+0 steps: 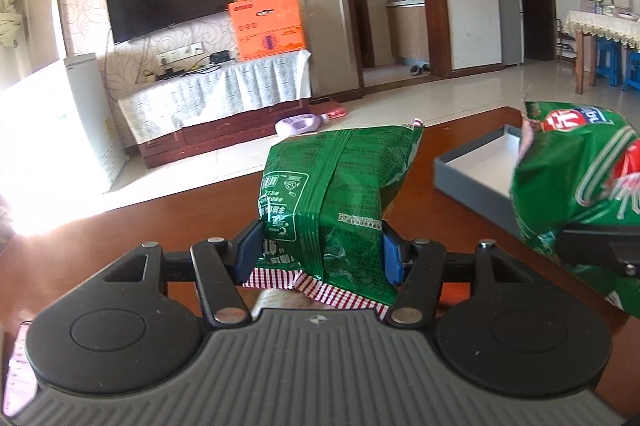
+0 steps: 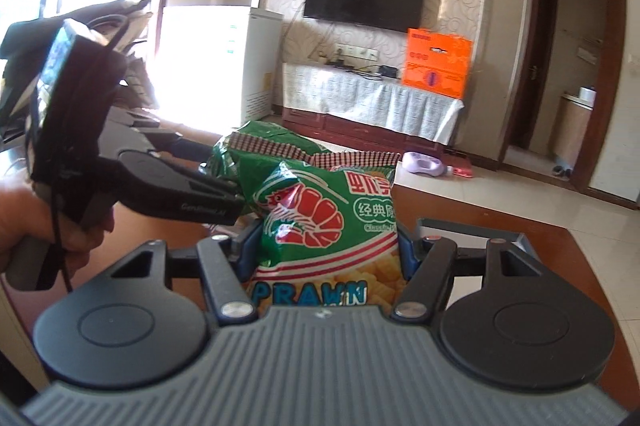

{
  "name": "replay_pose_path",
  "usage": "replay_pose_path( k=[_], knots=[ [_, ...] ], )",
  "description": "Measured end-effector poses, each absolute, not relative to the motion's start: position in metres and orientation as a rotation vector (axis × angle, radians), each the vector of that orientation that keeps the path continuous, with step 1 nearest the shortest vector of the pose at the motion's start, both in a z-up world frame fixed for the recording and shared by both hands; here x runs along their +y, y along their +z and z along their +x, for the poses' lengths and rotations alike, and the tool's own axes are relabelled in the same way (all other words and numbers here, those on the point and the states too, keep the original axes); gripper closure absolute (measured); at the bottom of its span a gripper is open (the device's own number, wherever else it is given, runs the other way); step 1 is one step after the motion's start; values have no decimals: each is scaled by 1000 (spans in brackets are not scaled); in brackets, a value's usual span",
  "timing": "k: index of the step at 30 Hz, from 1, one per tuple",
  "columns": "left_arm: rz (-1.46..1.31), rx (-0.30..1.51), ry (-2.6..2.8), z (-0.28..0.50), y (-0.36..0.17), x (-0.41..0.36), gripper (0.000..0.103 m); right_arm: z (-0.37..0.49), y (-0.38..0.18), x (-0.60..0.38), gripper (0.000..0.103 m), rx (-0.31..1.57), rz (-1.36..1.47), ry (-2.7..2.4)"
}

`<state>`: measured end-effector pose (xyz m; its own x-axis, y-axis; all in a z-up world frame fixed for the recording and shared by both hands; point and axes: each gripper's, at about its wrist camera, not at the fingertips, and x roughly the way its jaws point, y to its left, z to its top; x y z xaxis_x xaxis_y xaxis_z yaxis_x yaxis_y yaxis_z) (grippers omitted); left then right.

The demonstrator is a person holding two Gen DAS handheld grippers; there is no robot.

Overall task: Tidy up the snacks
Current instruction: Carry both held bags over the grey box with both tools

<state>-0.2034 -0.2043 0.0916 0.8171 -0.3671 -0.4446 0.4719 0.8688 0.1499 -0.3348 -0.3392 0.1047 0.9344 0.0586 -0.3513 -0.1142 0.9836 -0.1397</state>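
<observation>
Green snack bag, back side showing, sits clamped in the left gripper above the table; a grey tray lies at two o'clock. The right gripper pinches the prawn-cracker bag; the other gripper is at nine o'clock.

1. Table ahead of the left tongs is bare wood, easy pass.
2. Grey box sits open on the right, and the other bag hangs right over its near edge.

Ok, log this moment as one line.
left gripper: shut on green snack bag | right gripper: shut on prawn cracker bag | grey tray: on table, empty
</observation>
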Motion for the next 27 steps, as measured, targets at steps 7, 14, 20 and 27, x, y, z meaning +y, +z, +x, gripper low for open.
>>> replay_pose_path(
  k=[7, 14, 20, 27],
  knots=[
    [248, 407, -542, -208, 89, -278, 38, -332, 101, -392, 36, 395, -150, -17],
    [244, 391, -610, -208, 83, -353, 38, -316, 92, -436, 36, 449, -169, -85],
    [242, 394, -644, -194, 72, -413, 38, -298, 73, -473, 36, 515, -142, -138],
    [239, 427, -677, -170, 57, -461, 37, -279, 60, -485, 36, 549, -154, -183]
  ],
)
